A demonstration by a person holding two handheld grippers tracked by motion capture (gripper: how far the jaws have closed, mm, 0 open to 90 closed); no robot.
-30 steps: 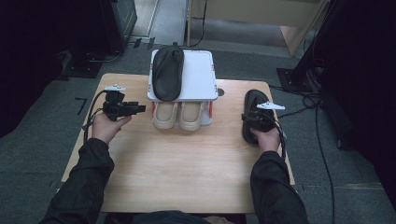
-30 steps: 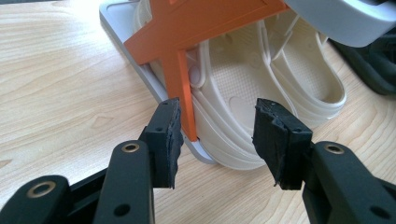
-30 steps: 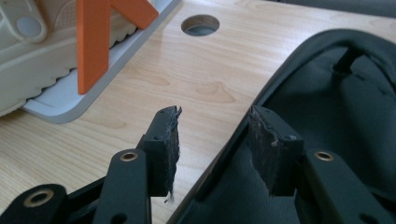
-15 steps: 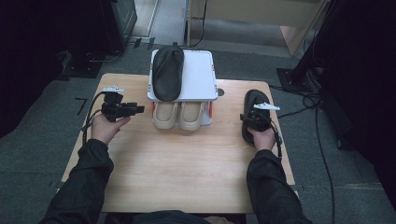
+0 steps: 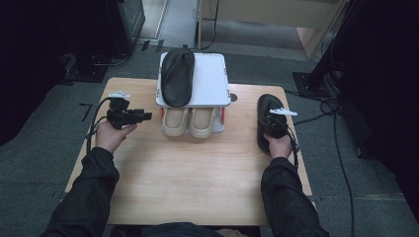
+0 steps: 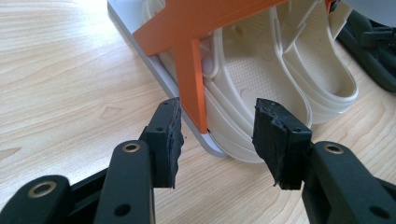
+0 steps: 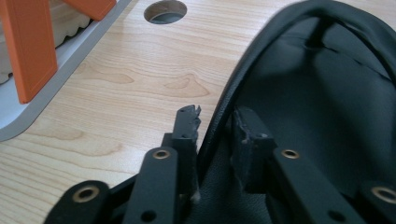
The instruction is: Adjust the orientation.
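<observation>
The black slipper lies on the table near its right edge, well to the right of the shoe rack, toe pointing away from me. I have my right gripper on its near end: in the right gripper view one jaw sits outside the slipper's side wall and the other inside the opening, with the dark rim between them. Those jaws have just been closing, and they now stand narrow and look pressed against the rim. In the high view my right hand sits over the slipper's heel end.

My left gripper rests at the left side of the rack, jaws wide apart and holding nothing. Between them in the left gripper view I see the rack's orange leg and the edge of a cream slipper on the lower shelf. A second black slipper lies on the rack's white top, left of centre.
</observation>
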